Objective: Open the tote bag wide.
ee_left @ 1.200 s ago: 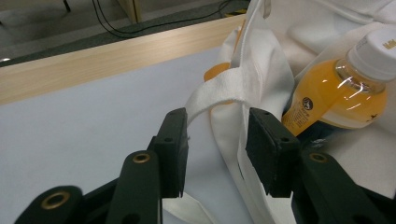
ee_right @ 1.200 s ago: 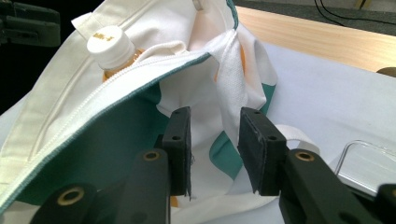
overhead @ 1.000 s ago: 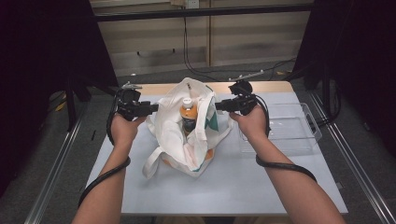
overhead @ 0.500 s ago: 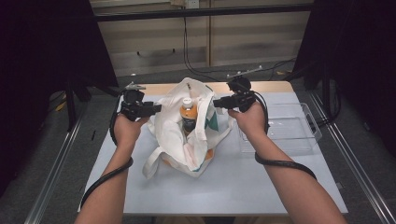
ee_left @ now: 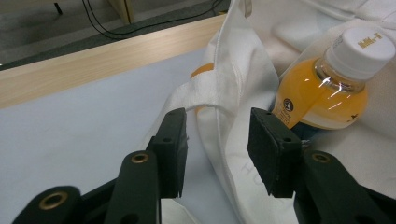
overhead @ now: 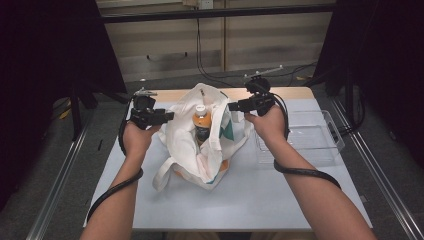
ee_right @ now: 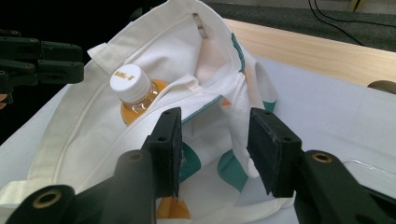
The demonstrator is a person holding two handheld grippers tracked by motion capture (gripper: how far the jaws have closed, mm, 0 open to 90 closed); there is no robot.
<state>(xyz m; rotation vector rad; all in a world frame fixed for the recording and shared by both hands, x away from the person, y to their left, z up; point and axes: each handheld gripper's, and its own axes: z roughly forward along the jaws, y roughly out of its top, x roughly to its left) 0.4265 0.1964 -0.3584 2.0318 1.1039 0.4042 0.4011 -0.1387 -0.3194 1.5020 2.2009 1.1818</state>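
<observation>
Left gripper [ee_left: 217, 144] jaws apart, bag [overhead: 200, 145] rim between, seemingly unpinched. Right gripper [ee_right: 215, 149] jaws just opening, straddling handle strap. Orange bottle [overhead: 201, 120] upright inside bag, table [overhead: 250, 200] centre; clear tray [overhead: 310, 142] right.

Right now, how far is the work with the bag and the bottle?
Done: the orange bottle stands inside the white bag. In hand: both tongs, left and right, sit at the bag's rim with jaws apart; the right jaws have just been opening, cloth between them. Left: the bag still gapes open, handles loose.
</observation>
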